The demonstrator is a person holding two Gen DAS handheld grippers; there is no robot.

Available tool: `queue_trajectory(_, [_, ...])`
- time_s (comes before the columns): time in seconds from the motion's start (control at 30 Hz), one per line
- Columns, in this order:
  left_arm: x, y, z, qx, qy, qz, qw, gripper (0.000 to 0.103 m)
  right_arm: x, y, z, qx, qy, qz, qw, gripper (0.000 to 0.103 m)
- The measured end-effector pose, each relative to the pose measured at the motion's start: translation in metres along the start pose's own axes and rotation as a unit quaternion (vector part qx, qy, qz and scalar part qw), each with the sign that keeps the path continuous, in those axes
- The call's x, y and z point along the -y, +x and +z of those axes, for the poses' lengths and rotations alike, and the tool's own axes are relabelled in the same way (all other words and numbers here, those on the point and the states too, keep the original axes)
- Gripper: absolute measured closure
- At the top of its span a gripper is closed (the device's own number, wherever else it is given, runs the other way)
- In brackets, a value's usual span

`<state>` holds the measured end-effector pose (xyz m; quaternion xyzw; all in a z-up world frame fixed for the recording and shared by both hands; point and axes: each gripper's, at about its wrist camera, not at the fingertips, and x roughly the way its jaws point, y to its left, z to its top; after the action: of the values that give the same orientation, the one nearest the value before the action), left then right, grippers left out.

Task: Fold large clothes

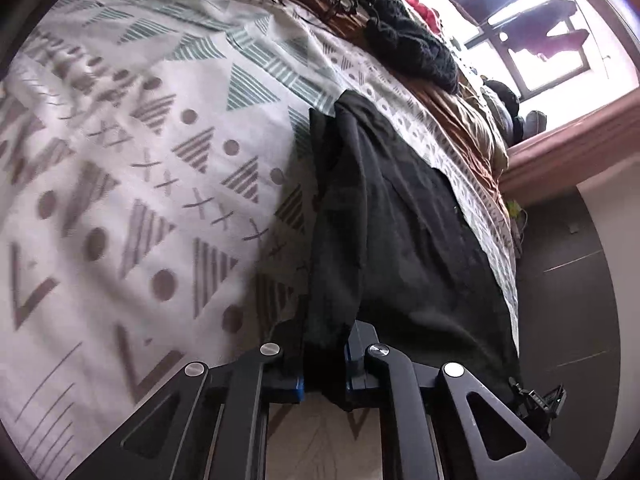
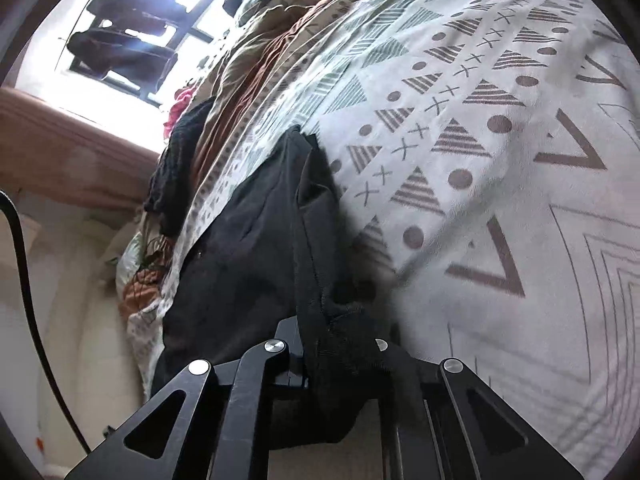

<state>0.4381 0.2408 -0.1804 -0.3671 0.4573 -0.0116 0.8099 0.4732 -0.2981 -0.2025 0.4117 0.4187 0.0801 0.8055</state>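
A large black garment (image 1: 400,220) lies stretched along the edge of a bed covered by a white sheet with grey and green triangles (image 1: 140,160). My left gripper (image 1: 323,344) is shut on one end of the garment, and the cloth bunches between its fingers. In the right wrist view the same black garment (image 2: 248,232) runs away from me over the patterned sheet (image 2: 500,160). My right gripper (image 2: 340,348) is shut on its other end, and cloth drapes over the right finger. Both held ends are lifted slightly off the bed.
A pile of other clothes, black knit (image 1: 408,40), brown (image 1: 468,128) and red, lies along the far side of the bed below a bright window (image 1: 540,32). Dark floor (image 1: 568,300) shows beside the bed. A black cable (image 2: 24,280) hangs at the left of the right wrist view.
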Motion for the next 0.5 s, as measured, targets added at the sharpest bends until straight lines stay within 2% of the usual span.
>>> queue_trajectory(0.5, [-0.050,-0.075,-0.072,0.019,-0.033,0.004,0.9993,0.090,-0.008,-0.047,-0.075,-0.023,-0.069,-0.016,0.997,0.092])
